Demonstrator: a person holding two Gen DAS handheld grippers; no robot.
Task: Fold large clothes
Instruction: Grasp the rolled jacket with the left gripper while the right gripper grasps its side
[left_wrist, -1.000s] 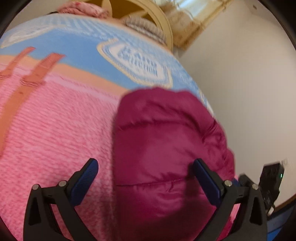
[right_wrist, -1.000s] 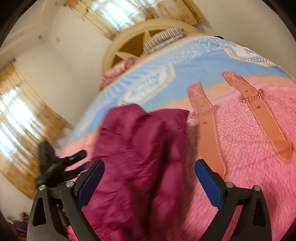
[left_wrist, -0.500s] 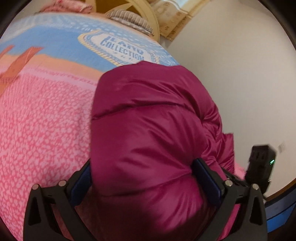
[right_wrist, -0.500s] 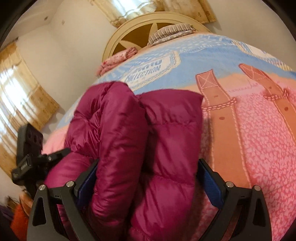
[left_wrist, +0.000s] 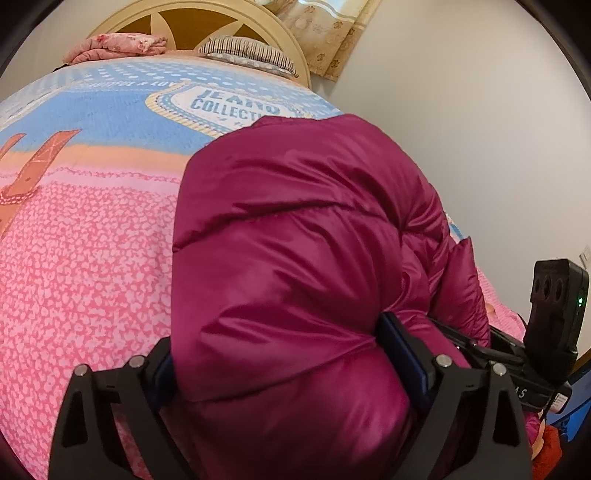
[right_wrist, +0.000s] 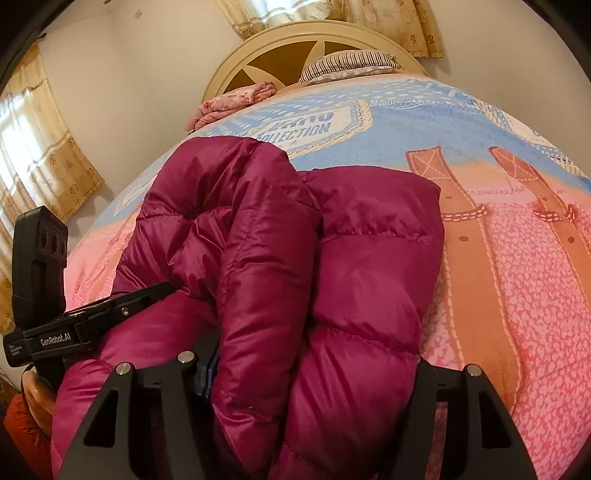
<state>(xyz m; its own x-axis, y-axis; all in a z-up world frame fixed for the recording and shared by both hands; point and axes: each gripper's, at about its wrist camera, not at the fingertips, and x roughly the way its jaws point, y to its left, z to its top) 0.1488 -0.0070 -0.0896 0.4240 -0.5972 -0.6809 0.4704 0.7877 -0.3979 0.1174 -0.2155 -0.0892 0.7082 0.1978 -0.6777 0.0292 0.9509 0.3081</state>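
- Lying bunched on the bed (left_wrist: 92, 258), the magenta puffer jacket (left_wrist: 295, 240) fills the lower centre of both wrist views.
- Left gripper (left_wrist: 291, 354): fingers closing, set wide on either side of a thick jacket fold, their pads against the fabric.
- Right gripper (right_wrist: 314, 365): fingers closing around another padded fold, fabric bulging between them.
- Headboard (right_wrist: 295, 48) and striped pillow (right_wrist: 347, 64) sit at the top of the frame.
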